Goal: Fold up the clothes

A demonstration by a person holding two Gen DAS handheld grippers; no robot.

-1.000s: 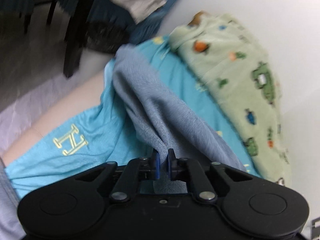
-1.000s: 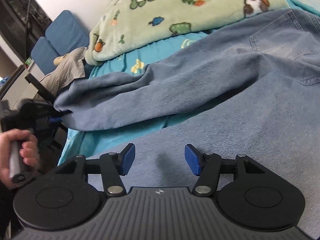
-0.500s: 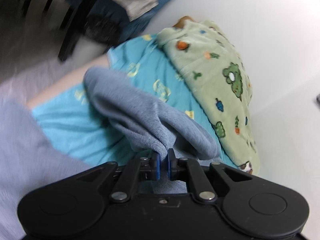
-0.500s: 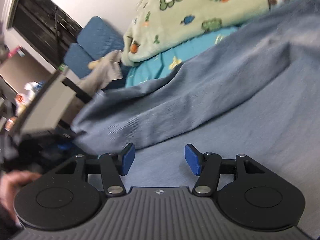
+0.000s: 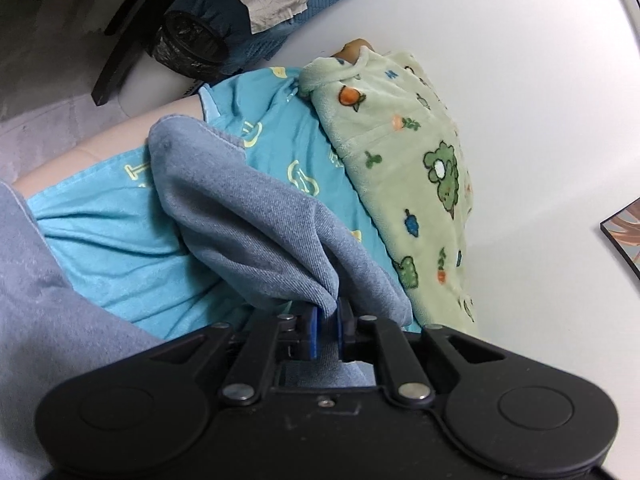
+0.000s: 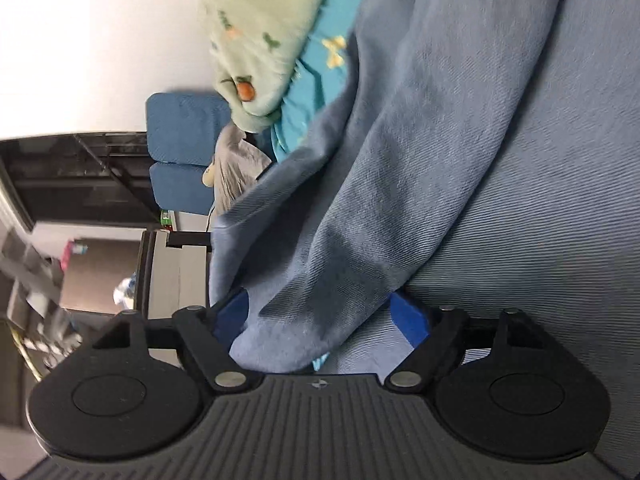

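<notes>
The left claw (image 5: 328, 330) was pressed together on a bunched hem of the jeans (image 5: 248, 216), pinching the denim between its blue pads, with the leg draped forward from it across the blue sheet (image 5: 100, 232) on the bed. The right claw (image 6: 320, 320) was spreading its jaws, and a thick fold of the same jeans (image 6: 400, 160) lay between them; the pads did not appear to press on it yet. The jeans lay on the bed beside the green blanket (image 5: 400, 152), which ran along the wall.

To do this step well, the right claw should, I judge, push further onto the fold so that both layers sit deep between the pads before it closes; a shallow bite on heavy denim would likely slip. The left claw's grip looked secure and should hold tension so the leg stays straight. Both ends should then travel together, or the fold line will skew.

Against the frame a second earlier, the right claw had rolled strongly, so the room now stood sideways in its view, and it had come down onto the cloth: then its jaws were narrower and hovered over flat denim with nothing between them. The left claw had kept its pinch but swung toward the wall, and the leg hung looser, more crumpled than stretched.
</notes>
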